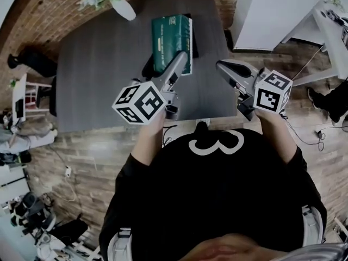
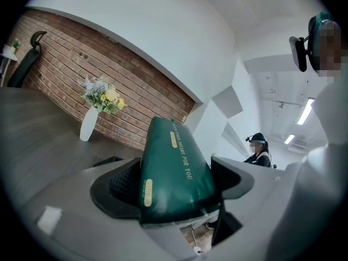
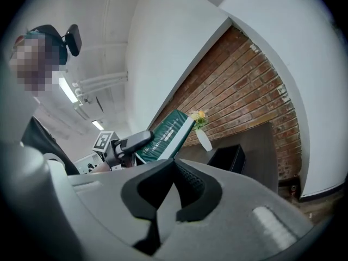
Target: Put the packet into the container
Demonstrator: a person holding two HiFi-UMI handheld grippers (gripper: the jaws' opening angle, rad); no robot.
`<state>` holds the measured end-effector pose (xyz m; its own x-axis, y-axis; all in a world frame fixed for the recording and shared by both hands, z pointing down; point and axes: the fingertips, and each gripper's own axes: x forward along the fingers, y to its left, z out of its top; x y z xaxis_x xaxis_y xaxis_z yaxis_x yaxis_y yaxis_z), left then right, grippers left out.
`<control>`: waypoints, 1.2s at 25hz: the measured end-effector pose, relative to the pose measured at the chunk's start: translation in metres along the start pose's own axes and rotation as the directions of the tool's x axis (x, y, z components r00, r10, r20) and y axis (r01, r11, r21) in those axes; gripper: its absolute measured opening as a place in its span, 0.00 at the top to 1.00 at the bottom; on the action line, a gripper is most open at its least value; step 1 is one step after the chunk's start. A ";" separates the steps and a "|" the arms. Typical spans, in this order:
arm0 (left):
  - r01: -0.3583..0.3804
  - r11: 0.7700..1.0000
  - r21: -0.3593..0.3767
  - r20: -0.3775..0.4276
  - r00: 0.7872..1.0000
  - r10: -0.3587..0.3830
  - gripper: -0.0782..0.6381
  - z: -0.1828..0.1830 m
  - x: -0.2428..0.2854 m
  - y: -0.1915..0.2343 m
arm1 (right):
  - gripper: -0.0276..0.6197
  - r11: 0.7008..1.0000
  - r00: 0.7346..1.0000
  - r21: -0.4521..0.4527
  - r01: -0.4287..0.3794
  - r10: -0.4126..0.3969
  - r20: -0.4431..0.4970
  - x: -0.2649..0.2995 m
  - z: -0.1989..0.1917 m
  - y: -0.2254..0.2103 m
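A dark green packet [image 1: 171, 39] with gold print hangs above the far part of the grey table [image 1: 98, 75], tilted up, with my left gripper [image 1: 180, 58] shut on its near end. In the left gripper view the packet [image 2: 174, 167] fills the gap between both pads. A black open container [image 3: 227, 157] stands on the table just behind and right of the packet; in the head view only its edge [image 1: 193, 37] shows past the packet. My right gripper [image 1: 223, 65] hovers to the right of the packet, its jaws shut on nothing [image 3: 175, 170].
A white vase of flowers [image 1: 124, 7] stands at the table's far edge by the brick wall. A black chair [image 1: 32, 61] is at the left, a white desk [image 1: 272, 15] at the right. A person with a headset [image 2: 258, 150] sits far off.
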<state>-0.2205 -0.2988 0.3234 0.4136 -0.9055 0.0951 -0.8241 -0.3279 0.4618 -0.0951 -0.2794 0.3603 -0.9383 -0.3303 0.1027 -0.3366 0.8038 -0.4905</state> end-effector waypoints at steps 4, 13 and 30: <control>-0.014 1.000 0.005 -0.017 1.000 0.014 0.30 0.000 0.029 0.024 | 0.95 0.999 0.999 0.022 0.032 -0.032 -0.004 0.009 -0.003 -0.023; -0.099 0.995 -0.017 -0.081 0.992 0.098 0.30 -0.018 0.093 0.086 | 0.95 0.989 0.995 0.110 0.098 -0.093 -0.049 0.018 -0.027 -0.068; -0.271 0.962 0.022 -0.279 0.922 0.267 0.30 -0.086 0.156 0.146 | 0.95 0.966 0.983 0.182 0.182 -0.171 -0.071 0.004 -0.042 -0.114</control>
<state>-0.2430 -0.4648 0.4815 0.2698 -0.8474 0.4572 -0.9139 -0.0758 0.3988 -0.0638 -0.3510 0.4530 -0.8700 -0.4268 0.2467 -0.4812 0.6266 -0.6130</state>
